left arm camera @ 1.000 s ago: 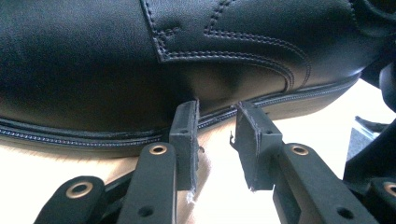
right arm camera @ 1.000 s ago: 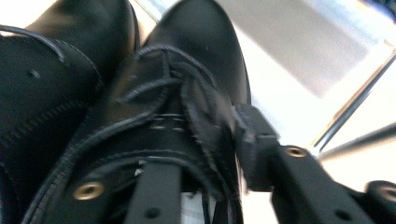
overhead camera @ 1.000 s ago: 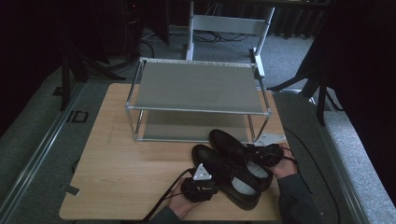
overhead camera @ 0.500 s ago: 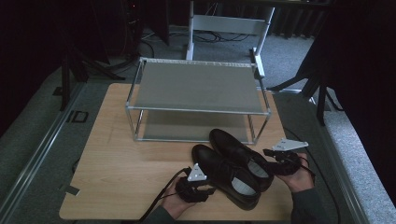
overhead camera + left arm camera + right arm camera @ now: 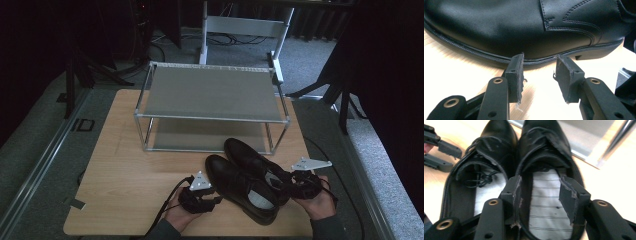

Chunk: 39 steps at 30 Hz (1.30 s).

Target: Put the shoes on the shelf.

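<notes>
Now both shoes [image 5: 250, 180] sit side by side on the table [image 5: 125, 190] before the rack [image 5: 212, 95]. My left gripper [image 5: 539, 75] and right gripper [image 5: 540, 195] have just been opening, nothing between them (shoes released). Next, I judge, comes regripping to shelve them.

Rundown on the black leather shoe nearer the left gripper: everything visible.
The black leather lace-up shoe is a glossy dress shoe with stitched side panels, a welted sole edge, a low heel and a pale striped insole. Its laces lie loose, partly tucked inside. It stands upright on the light wooden table, toe pointing toward the metal two-shelf rack, pressed side by side against its matching shoe. The left gripper faces its outer side, jaws open just short of the sole, nothing between them.
</notes>
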Motion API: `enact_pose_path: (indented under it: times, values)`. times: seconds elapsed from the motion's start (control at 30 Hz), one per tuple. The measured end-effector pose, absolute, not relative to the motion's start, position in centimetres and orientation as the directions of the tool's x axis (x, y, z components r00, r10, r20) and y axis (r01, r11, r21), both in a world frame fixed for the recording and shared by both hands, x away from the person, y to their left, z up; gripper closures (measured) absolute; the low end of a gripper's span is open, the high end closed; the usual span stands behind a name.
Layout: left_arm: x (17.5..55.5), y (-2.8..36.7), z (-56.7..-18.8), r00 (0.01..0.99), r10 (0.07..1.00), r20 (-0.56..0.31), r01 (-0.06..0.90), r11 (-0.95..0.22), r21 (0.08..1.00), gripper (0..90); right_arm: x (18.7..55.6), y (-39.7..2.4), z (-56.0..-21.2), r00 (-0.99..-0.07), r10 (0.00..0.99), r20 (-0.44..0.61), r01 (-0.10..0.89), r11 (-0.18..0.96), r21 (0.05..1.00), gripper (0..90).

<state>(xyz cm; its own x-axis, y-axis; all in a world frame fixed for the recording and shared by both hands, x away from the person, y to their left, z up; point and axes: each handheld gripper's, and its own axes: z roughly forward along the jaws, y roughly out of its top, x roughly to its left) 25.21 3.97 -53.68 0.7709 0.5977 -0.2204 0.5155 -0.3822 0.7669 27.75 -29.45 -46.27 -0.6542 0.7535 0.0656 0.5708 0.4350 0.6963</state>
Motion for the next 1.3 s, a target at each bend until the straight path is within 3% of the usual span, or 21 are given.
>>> enact_pose_path:
  times: [0.3,1.3]
  values:
    - [25.1,4.2,-53.8,0.769,0.597,-0.229,0.520,-0.376,0.767,58.0,27.5,-28.2,-46.5,-0.668,0.741,0.060,0.577,0.466,0.671,47.6]
    - [24.9,3.8,-53.9,0.773,0.590,-0.232,0.519,-0.378,0.766,57.9,27.9,-26.2,-48.1,-0.698,0.716,0.006,0.657,0.637,0.403,45.4]
